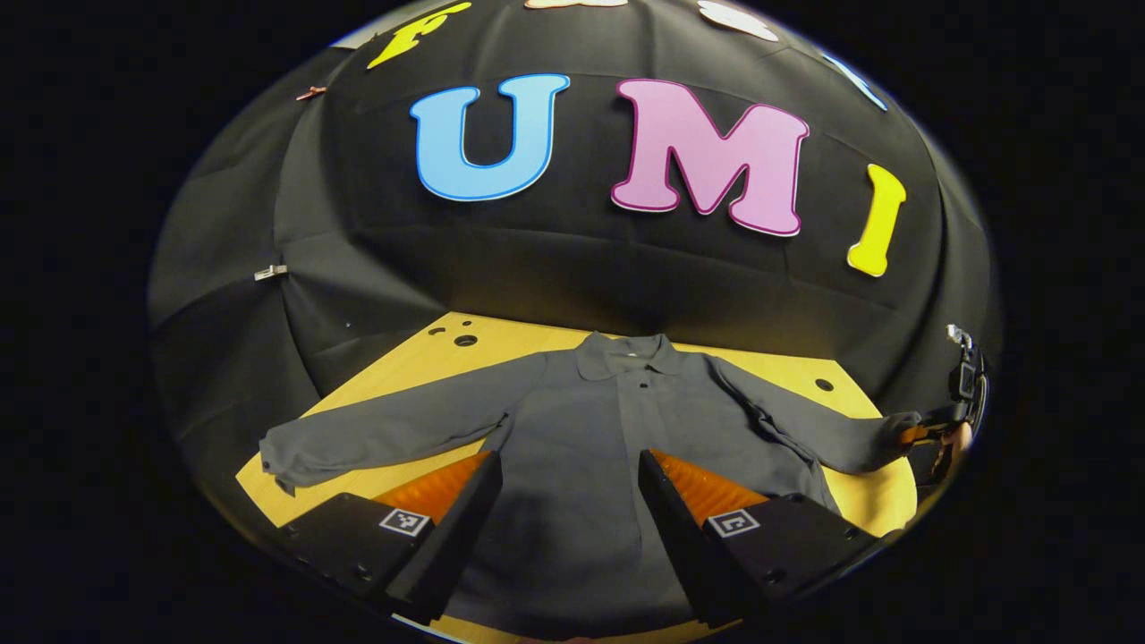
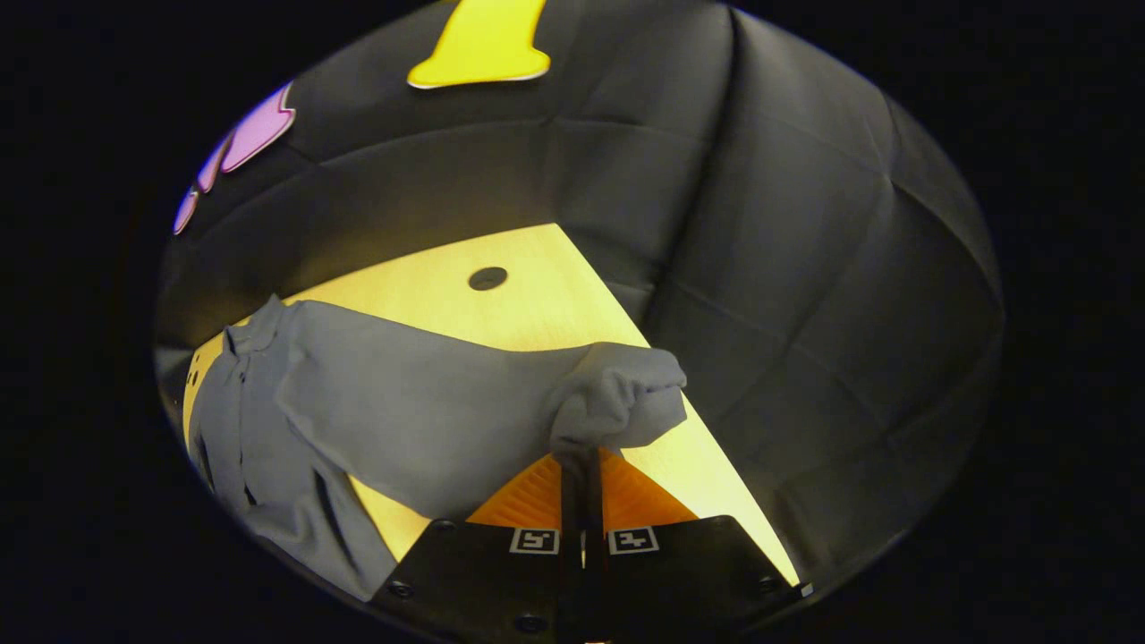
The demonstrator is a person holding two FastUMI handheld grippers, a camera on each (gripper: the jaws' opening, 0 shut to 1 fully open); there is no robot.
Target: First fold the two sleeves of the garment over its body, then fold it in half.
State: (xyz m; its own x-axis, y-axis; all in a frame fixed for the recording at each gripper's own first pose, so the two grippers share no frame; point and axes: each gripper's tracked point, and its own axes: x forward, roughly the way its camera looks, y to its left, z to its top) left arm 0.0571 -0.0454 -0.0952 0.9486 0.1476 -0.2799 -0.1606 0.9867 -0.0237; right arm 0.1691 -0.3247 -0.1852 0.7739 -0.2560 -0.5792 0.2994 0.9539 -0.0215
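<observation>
A grey long-sleeved shirt (image 1: 590, 438) lies face up on the yellow wooden table (image 1: 420, 358), collar toward the far wall, both sleeves spread out. My left gripper (image 1: 569, 470) hovers open over the shirt's lower body, nothing between its fingers. The shirt's far-right sleeve end (image 1: 881, 443) is held by my right gripper (image 1: 935, 438), seen at the table's right edge. In the right gripper view, my right gripper (image 2: 581, 456) is shut on the bunched cuff (image 2: 622, 402), which is lifted a little off the table (image 2: 537, 286); the sleeve (image 2: 429, 402) runs left to the body.
Round holes (image 1: 465, 340) mark the tabletop near the far left corner, one (image 1: 824, 385) at the far right, also visible as a hole (image 2: 487, 278) beyond the sleeve. Black cloth walls close the booth behind and on both sides. The table's right edge (image 2: 707, 438) runs just past the cuff.
</observation>
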